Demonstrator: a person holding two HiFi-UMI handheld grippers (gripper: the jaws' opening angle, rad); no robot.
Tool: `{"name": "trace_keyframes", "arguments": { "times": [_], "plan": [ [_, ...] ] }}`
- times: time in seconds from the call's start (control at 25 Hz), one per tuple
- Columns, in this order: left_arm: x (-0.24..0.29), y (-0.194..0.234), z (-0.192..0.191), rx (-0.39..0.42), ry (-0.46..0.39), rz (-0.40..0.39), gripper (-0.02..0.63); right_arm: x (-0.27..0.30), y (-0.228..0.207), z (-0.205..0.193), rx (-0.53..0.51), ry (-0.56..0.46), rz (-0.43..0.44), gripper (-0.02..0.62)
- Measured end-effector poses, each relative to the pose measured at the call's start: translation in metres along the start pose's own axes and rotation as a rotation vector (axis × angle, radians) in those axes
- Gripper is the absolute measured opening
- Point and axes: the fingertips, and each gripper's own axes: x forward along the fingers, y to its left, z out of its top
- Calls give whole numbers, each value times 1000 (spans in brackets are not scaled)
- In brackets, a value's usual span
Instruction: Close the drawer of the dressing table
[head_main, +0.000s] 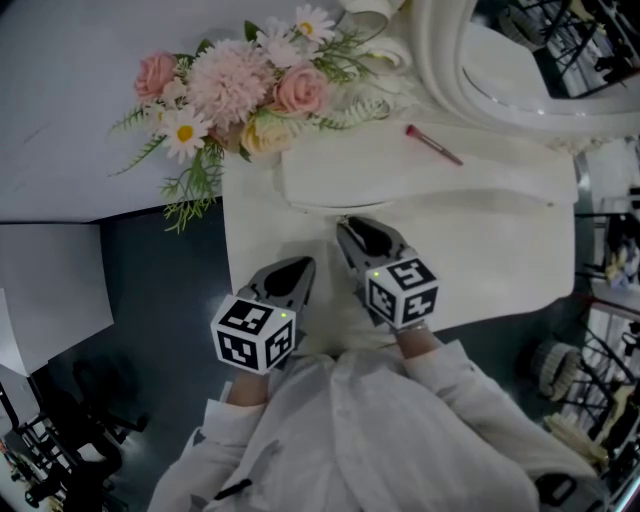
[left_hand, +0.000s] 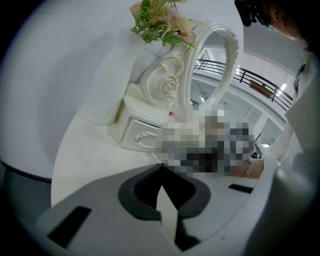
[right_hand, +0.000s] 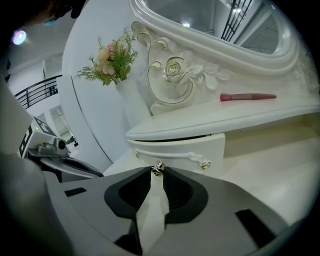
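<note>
In the head view the right gripper (head_main: 358, 230) is reaching to the dressing table (head_main: 430, 175), while the left gripper (head_main: 300, 268) is waiting beside it, out of the way. In the left gripper view its jaws are touching, empty. In the right gripper view the narrow jaws are, it seems, pinching the knob (right_hand: 158, 167) to guide the drawer (right_hand: 185, 147), which is sticking slightly out, facing the person, its long axis lying crosswise.
</note>
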Motion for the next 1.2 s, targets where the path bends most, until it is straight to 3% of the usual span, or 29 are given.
{"name": "trace_keyframes", "arguments": {
  "times": [1.2],
  "plan": [
    [5, 0, 2, 9, 9, 4, 6, 10, -12, 14, -17, -10, -18, 77]
  ]
}}
